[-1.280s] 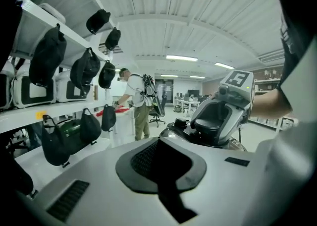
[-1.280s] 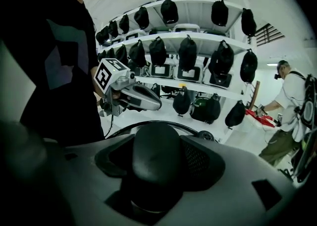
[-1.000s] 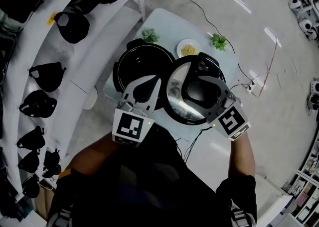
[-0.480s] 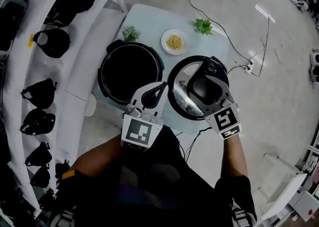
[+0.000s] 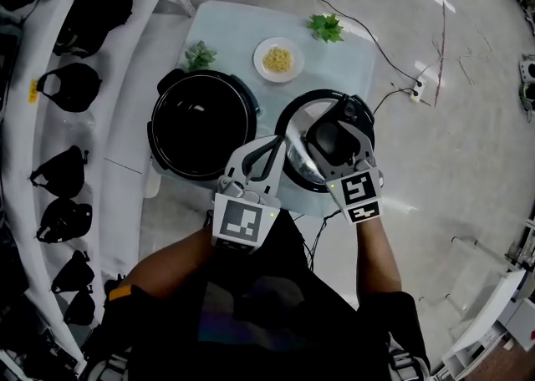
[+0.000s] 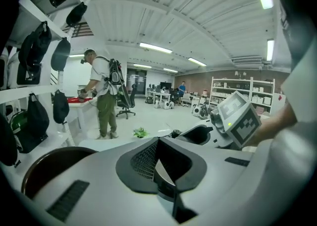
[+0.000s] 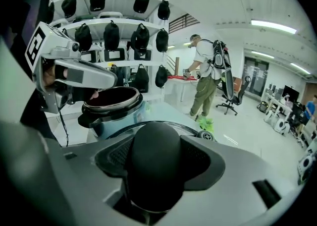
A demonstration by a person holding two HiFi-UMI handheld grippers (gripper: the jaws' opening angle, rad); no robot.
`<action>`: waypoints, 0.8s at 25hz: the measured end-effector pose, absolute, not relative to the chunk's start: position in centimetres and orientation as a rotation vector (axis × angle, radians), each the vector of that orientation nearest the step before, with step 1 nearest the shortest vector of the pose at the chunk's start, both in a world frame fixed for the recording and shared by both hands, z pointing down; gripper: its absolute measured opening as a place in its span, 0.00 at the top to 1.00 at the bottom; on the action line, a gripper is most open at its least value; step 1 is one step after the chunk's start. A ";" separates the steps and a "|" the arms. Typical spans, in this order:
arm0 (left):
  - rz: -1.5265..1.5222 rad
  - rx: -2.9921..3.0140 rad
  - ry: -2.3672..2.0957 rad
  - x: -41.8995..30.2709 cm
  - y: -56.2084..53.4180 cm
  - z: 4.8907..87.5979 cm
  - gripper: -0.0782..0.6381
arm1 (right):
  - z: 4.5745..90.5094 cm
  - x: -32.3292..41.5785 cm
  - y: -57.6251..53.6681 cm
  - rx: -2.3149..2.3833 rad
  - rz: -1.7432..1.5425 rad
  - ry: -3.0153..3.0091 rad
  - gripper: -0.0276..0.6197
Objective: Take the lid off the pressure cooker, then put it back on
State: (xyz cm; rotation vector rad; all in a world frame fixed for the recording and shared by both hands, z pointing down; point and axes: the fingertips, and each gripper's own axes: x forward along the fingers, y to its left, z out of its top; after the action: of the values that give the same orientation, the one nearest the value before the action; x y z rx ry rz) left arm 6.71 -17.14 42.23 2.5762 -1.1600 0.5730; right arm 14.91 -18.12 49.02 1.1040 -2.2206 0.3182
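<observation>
The right gripper (image 5: 341,129) clamps the black knob (image 7: 154,163) of the lid (image 5: 294,172), which is held just right of the open cooker (image 5: 244,112) over the table (image 5: 234,28). The left gripper (image 5: 274,150) pinches the lid's rim. Each gripper's cube bears black-and-white square markers.

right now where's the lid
In the head view the lid is just right of the open pressure cooker at the table's near edge, its knob in the right gripper, the left gripper on its rim.
</observation>
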 end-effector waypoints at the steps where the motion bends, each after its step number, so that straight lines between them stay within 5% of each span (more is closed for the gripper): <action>1: 0.578 2.576 -1.152 7.0 -16.9 42.6 0.88 | 49.6 15.1 -18.1 1.124 0.332 -2.210 0.51; 20: 0.655 2.513 -1.063 8.7 -12.3 51.3 0.88 | 60.4 16.4 -17.5 1.235 0.461 -2.076 0.51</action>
State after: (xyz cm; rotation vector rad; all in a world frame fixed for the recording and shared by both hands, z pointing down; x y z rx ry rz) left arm 8.66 -12.29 51.31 2.5125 -1.0627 0.6547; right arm 16.35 -17.50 60.40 1.2347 -2.0758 0.4605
